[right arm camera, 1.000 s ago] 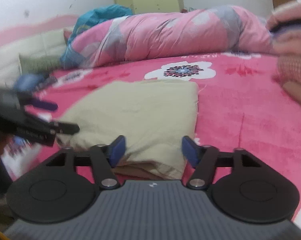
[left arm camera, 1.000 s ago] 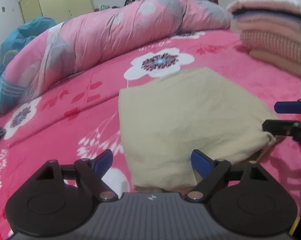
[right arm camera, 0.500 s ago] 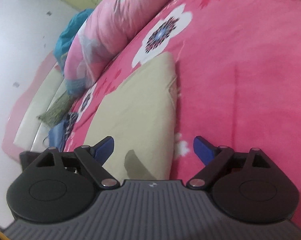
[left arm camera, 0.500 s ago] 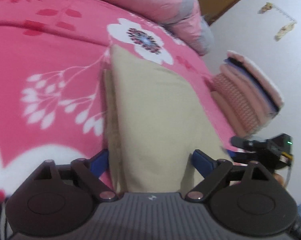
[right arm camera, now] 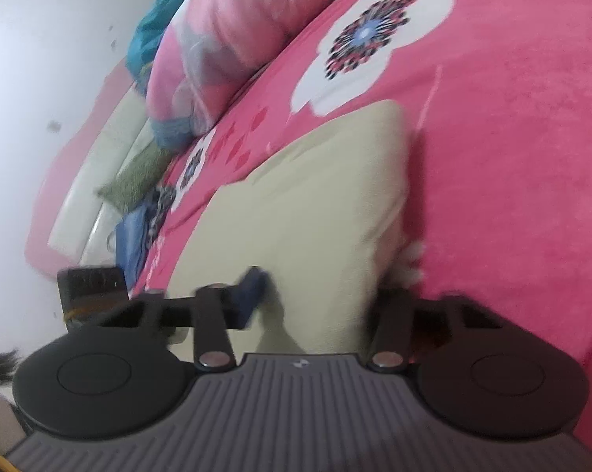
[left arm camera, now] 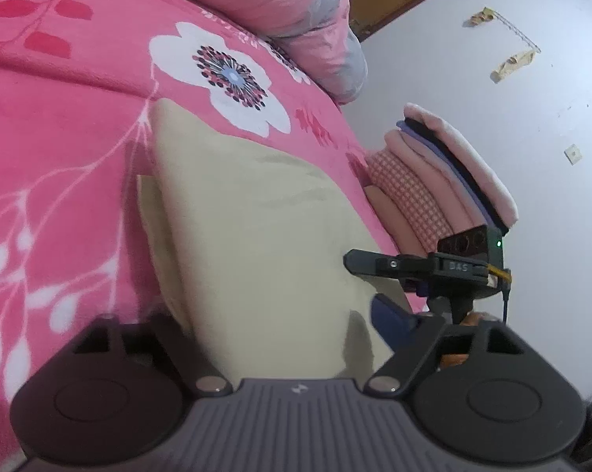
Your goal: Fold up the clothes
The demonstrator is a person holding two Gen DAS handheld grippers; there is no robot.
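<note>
While both tongs are closing in on it, cloth (left arm camera: 248, 236): a beige piece, already folded flat, is lying on the pink flowered blanket (left arm camera: 59, 126), its near edge reaching in between both pairs of jaws.
Left tongs (left arm camera: 272, 326): the jaws are standing fairly wide and have just been closing, with the cloth's near left corner between them. The pads are not yet visibly pressing on it.
Left risk: the outer finger is sitting low at the cloth's edge, so it is probably in danger of catching the plush blanket along with the cloth, or of taking only the top layers while the lower ones are staying behind.
Right tongs (right arm camera: 321, 299): the jaws are now narrow and have just been closing, with the near right corner between them. One blue pad is lying on the cloth, but the blur is making it impossible to tell whether the grip is firm.
Right risk: being further closed than the left pair, this side is likely to pull first, dragging the cloth askew and opening the folds.
Pile of folded clothes (left arm camera: 425, 196): it is standing just beside the cloth's right edge, so a wide swing of the right tongs is risking a knock that topples it.
</note>
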